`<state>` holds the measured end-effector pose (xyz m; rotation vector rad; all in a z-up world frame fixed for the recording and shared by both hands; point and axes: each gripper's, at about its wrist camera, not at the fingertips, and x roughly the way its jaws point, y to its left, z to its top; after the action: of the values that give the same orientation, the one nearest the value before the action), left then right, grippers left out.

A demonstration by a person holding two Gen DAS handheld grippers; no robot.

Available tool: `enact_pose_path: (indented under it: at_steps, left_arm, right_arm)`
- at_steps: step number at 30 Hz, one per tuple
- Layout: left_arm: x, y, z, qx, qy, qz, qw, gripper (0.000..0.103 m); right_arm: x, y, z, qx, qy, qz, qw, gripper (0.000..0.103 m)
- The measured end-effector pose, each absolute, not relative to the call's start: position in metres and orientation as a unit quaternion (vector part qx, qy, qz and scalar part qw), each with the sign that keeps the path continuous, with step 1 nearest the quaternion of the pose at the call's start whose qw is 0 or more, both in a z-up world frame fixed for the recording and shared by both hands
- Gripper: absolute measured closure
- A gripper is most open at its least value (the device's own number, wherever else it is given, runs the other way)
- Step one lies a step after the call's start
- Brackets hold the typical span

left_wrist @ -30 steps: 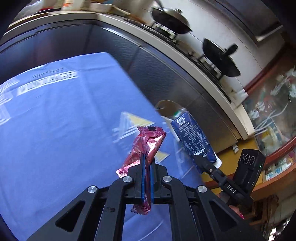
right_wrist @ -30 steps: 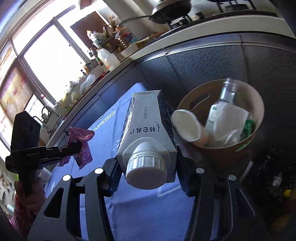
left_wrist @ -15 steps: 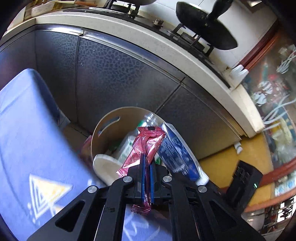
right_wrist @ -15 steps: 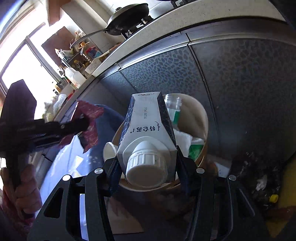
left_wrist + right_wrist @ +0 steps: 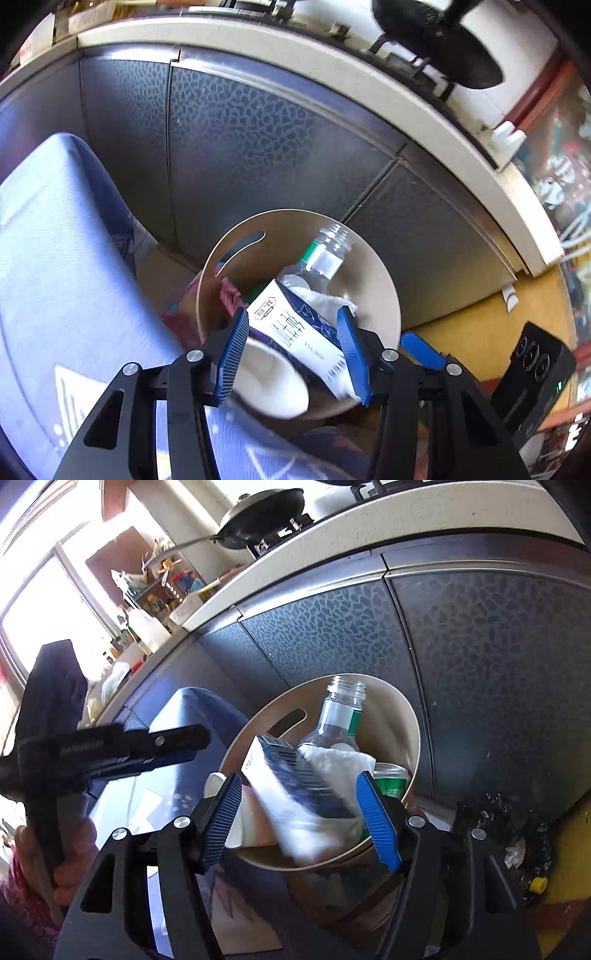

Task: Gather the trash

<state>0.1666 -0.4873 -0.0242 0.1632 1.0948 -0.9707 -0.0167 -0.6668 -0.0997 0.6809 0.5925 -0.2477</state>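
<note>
Two grippers hang over a round beige bin that stands on the floor against the dark patterned cabinet doors. The left gripper sits in the lower middle of its own wrist view, its blue-padded jaws opening and gripping nothing. The milk carton shows between them in that view, lying tilted inside the bin below. The right gripper fills the lower middle of its own view, its jaws likewise opening; the same carton, blurred, lies slanted between the pads and appears free of them, over the bin's near rim.

Inside the bin, a clear glass bottle with a green-and-white label leans toward the far wall, its open neck pointing to the upper right. White crumpled paper lies beside the carton, and a green-printed cup rests to the right of it. A white paper cup lies on its side at the near rim, mouth toward the left camera. The red snack wrapper is at the bin's left inner side, partly hidden behind the left pad.

Blue cloth covers the surface at the left of both views. In the right wrist view the person's hand grips the left tool's handle at the lower left. A dark wok sits on the stove at the top.
</note>
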Motion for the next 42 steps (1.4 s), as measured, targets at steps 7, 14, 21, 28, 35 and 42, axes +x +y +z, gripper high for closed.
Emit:
enact_pose_path:
  at_steps: [7,14,21,28,35,42]
  left_arm:
    - [0.127,-0.433,-0.008,0.071,0.465,-0.450,0.759,0.052]
    - [0.097,-0.360,-0.002,0.079,0.445,-0.411,0.791,0.050]
    - [0.078,-0.291,0.004,0.082,0.428,-0.370,0.821,0.048]
    - [0.058,-0.238,0.012,0.082,0.403,-0.345,0.844,0.038]
    - [0.043,-0.200,0.024,0.073,0.376,-0.330,0.863,0.030]
    - [0.034,-0.174,0.033,0.072,0.348,-0.307,0.883,0.018]
  right_arm:
    - [-0.047,-0.637,-0.083,0.364,0.265,-0.116,0.885,0.039]
    - [-0.076,-0.580,-0.078,0.398,0.253,-0.124,0.873,0.039]
    - [-0.094,-0.528,-0.072,0.414,0.255,-0.133,0.864,0.038]
    - [-0.110,-0.479,-0.051,0.399,0.247,-0.144,0.872,0.032]
    - [-0.112,-0.436,-0.029,0.368,0.243,-0.135,0.887,0.031]
    - [-0.111,-0.404,-0.010,0.325,0.237,-0.138,0.905,0.024]
